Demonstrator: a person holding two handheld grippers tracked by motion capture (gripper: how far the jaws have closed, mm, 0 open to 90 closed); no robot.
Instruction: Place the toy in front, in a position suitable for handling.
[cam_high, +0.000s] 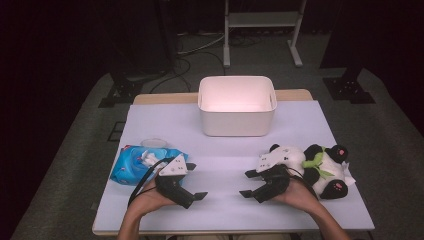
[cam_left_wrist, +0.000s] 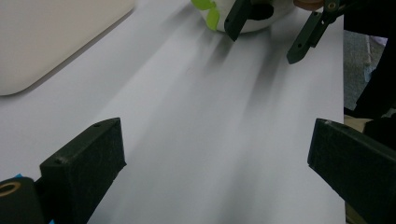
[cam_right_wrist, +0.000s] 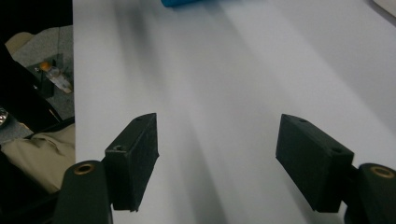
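Evidently a sorting job had been laid out, since a white bin (cam_high: 236, 106) was set open-topped at the far middle of the desk (cam_high: 225, 150), well beyond both sets of jaws, where either hand could reach it. A panda plush toy (cam_high: 320, 169) was laid on its side just behind the right gripper (cam_high: 247, 183), touching the hand that bore it, so it was judged to be that hand's pickup. A blue wipes pack (cam_high: 137, 162) was placed flat just behind the left gripper (cam_high: 196, 181), likewise within a short reach. Both grippers were held low and level, pointed toward each other over bare desk, their jaws spread apart with nothing between them; in the left gripper view the left gripper's (cam_left_wrist: 217, 158) gap was seen open over plain surface, and in the right gripper view the right gripper's (cam_right_wrist: 217, 154) likewise. The desk was covered by a pale lilac sheet, wood showing at its far edge. Grey carpet, cables and stand legs were seen in a dark room beyond.
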